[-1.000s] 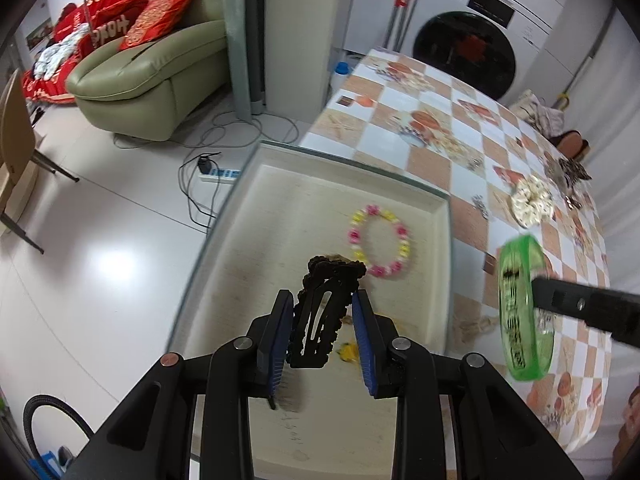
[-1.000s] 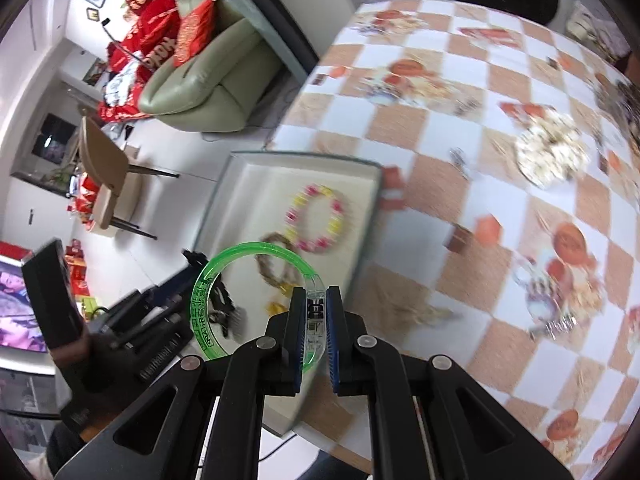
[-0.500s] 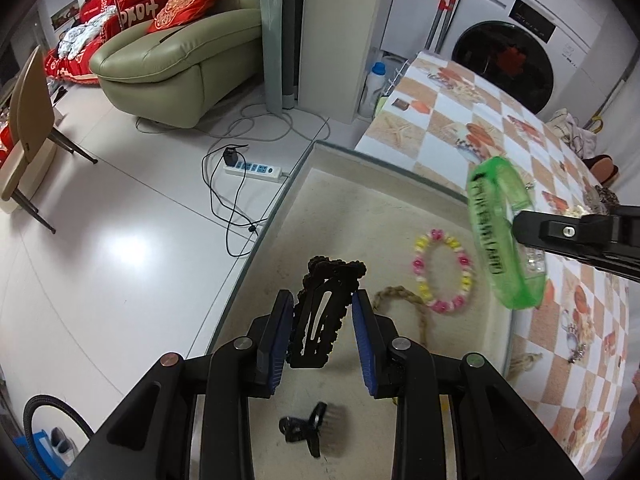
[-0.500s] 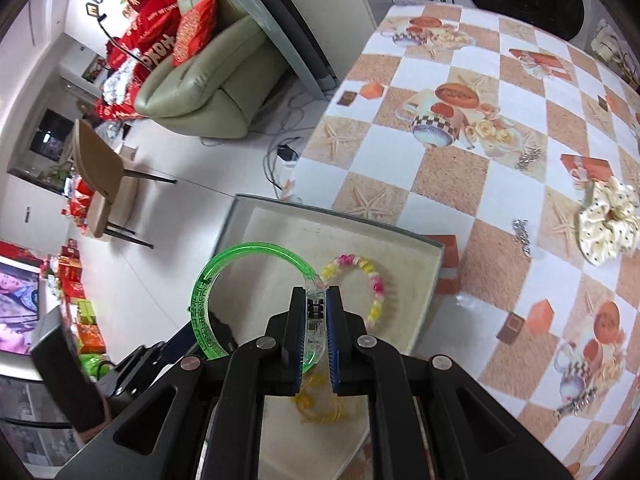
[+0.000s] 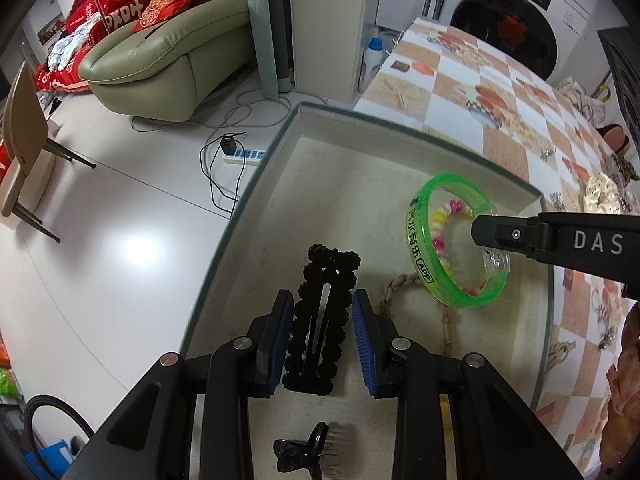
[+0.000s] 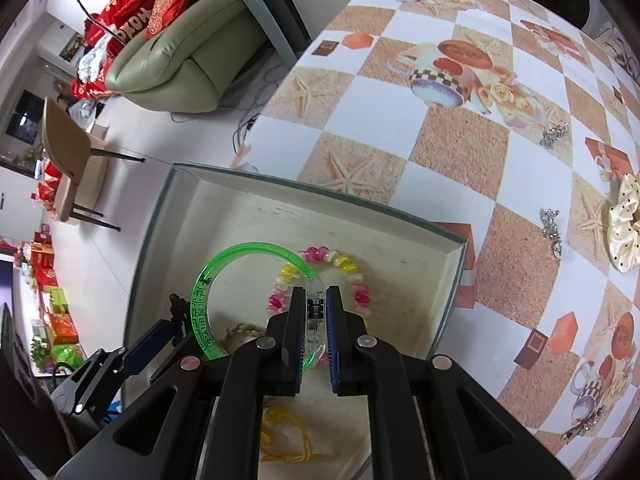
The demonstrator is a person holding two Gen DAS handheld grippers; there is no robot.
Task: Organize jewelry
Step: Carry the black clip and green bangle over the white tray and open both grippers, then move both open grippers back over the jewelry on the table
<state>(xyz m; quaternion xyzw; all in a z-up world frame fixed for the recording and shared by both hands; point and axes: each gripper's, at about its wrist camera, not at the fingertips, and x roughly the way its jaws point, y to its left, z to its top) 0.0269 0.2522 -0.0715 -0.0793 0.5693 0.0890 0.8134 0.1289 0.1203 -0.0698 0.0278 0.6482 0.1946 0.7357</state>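
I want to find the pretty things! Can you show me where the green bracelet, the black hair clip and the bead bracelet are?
green bracelet (image 5: 416, 240): left wrist view, on its lettered outer band.
black hair clip (image 5: 320, 308): left wrist view, on its middle.
bead bracelet (image 6: 348, 266): right wrist view, on a yellow bead.

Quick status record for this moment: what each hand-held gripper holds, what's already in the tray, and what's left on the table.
left hand-held gripper: shut on black hair clip, above the tray
right hand-held gripper: shut on green bangle, above the tray
tray: holds beaded bracelet, braided cord, yellow string, small black claw clip
table: cream scrunchie and small silver pieces outside the tray
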